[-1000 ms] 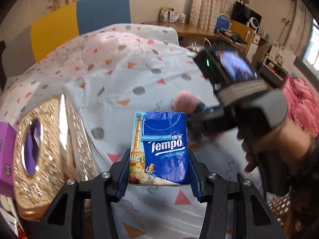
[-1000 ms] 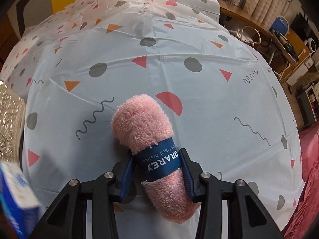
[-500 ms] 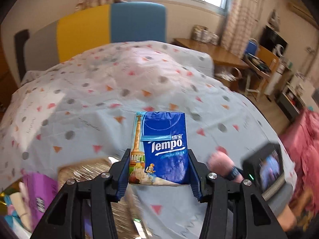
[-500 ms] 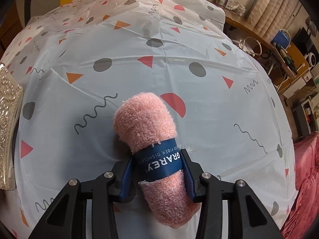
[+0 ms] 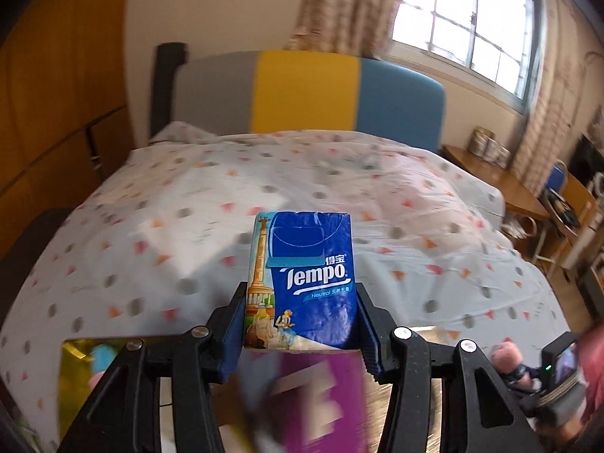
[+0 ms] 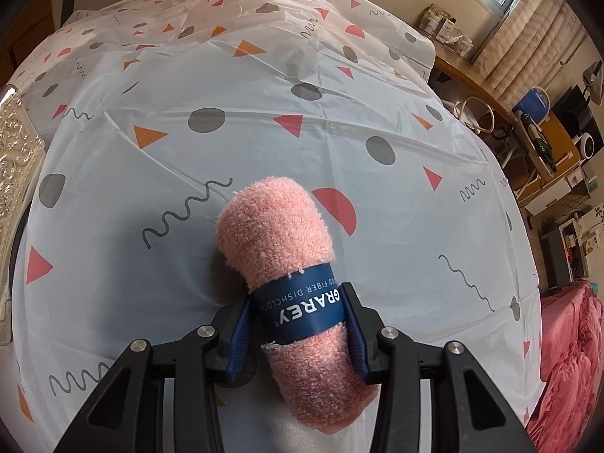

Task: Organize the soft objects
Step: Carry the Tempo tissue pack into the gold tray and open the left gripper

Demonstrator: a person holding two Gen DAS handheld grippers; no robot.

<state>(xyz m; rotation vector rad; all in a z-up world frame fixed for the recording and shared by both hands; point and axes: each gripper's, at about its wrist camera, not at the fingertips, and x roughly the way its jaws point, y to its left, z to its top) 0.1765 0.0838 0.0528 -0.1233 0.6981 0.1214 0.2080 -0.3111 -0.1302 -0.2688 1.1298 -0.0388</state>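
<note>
We hold a blue pack of tissues (image 5: 302,283) upright in the left gripper (image 5: 300,334), whose two blue pads press against the pack's left and right sides near its lower end, so the gripper is clamped on it. The pack is lifted clear of the bed and sits above a blurred purple packet (image 5: 313,396) that lies in a shiny gold box (image 5: 75,362) at the bottom of the left wrist view. What else is in that box is too smeared for us to tell.

In the right gripper (image 6: 298,330) we grip a rolled pink dishcloth (image 6: 275,226) around its dark blue paper band (image 6: 302,309), one pad on each side of the band. The roll points away from the gripper and slightly to the left, its far end over the patterned plastic cover (image 6: 264,113) that is spread across the bed, printed with grey dots, orange and red triangles and squiggles. Whether the roll touches the cover we cannot tell. The embossed gold box edge (image 6: 15,158) shows at the far left of that view.

In the left wrist view the right gripper with the pink roll appears small at the lower right edge (image 5: 509,358). Beyond the bed stand a headboard (image 5: 305,90) in grey, yellow and blue panels, and a window (image 5: 464,22) with curtains.
</note>
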